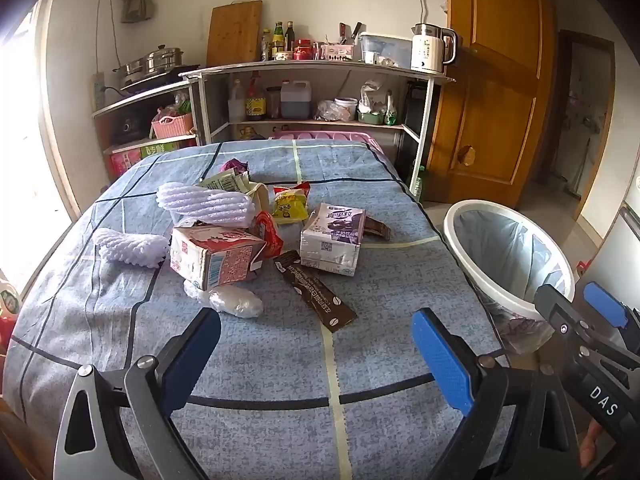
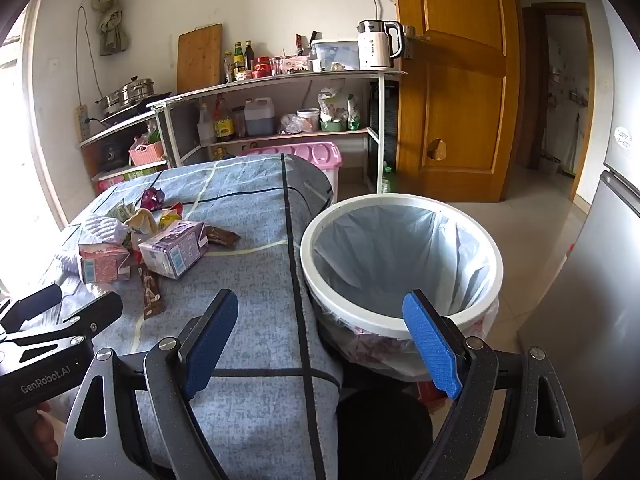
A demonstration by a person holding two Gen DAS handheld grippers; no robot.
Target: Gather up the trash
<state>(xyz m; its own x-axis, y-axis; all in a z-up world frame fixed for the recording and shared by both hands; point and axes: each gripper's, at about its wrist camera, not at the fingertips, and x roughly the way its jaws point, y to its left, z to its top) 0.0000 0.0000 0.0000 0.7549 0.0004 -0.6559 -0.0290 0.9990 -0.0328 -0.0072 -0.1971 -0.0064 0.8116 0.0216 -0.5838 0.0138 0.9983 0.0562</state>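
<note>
A pile of trash lies on the blue checked tablecloth: a pink milk carton, a purple carton, a brown sachet, a yellow snack packet, white foam nets and a clear plastic wad. My left gripper is open and empty, above the cloth just short of the pile. A white bin with a pale liner stands beside the table's right edge. My right gripper is open and empty, over the table edge next to the bin. The cartons also show in the right wrist view.
Shelves with bottles, a kettle and pots stand behind the table. A pink lidded box sits beyond the far edge. A wooden door is at the right, a grey fridge at the far right.
</note>
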